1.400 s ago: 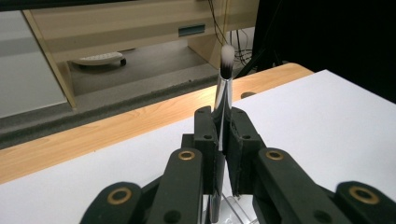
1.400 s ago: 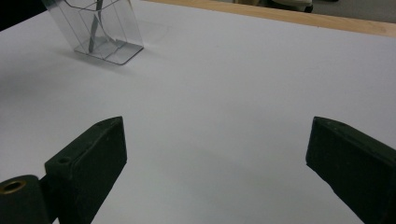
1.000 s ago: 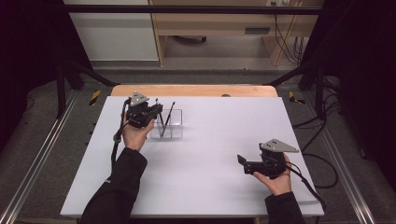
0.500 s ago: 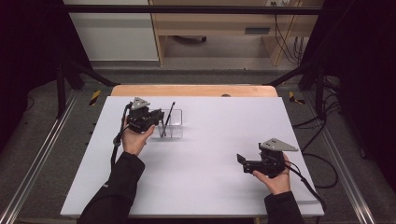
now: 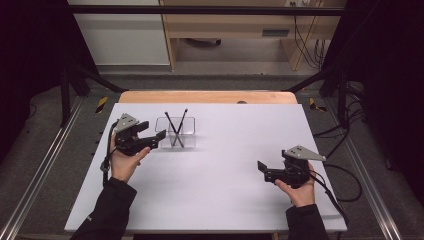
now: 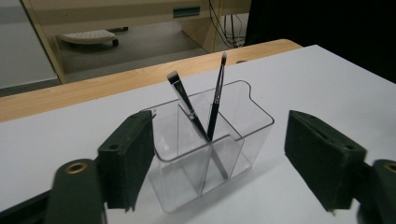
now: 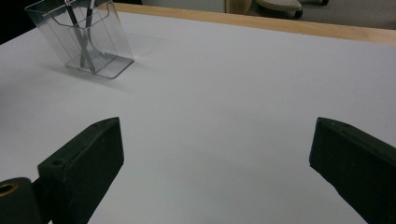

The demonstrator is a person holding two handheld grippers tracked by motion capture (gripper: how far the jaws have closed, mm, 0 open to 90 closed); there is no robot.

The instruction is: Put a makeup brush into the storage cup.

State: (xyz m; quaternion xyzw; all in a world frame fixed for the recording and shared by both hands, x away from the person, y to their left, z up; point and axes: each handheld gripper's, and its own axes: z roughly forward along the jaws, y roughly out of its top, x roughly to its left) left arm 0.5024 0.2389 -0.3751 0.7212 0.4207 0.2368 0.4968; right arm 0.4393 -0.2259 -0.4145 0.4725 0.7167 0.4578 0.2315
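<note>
A clear plastic holder (image 5: 175, 133) with compartments stands at the back left of the white table (image 5: 225, 200). Two thin black brushes (image 5: 174, 126) lean crossed inside it. My left gripper (image 5: 152, 134) is open just left of the holder, apart from it. In the left gripper view the holder (image 6: 210, 149) sits ahead between the wide-open jaws of that gripper (image 6: 219, 140), with a flat-tipped brush (image 6: 187, 102) and a slim brush (image 6: 215, 100) sticking up. My right gripper (image 5: 264, 171) is open and empty at the front right. In the right gripper view the holder (image 7: 84, 37) shows far off beyond the right gripper (image 7: 215, 140).
A wooden strip (image 5: 205, 96) runs along the table's far edge. Beyond it stand a wooden desk frame (image 5: 235, 30) and hanging cables (image 5: 305, 35). Metal rails (image 5: 40, 170) flank the table. Cables trail from both grippers.
My left gripper has drawn back to the left and toward the person, away from the holder. The right gripper has stayed put.
</note>
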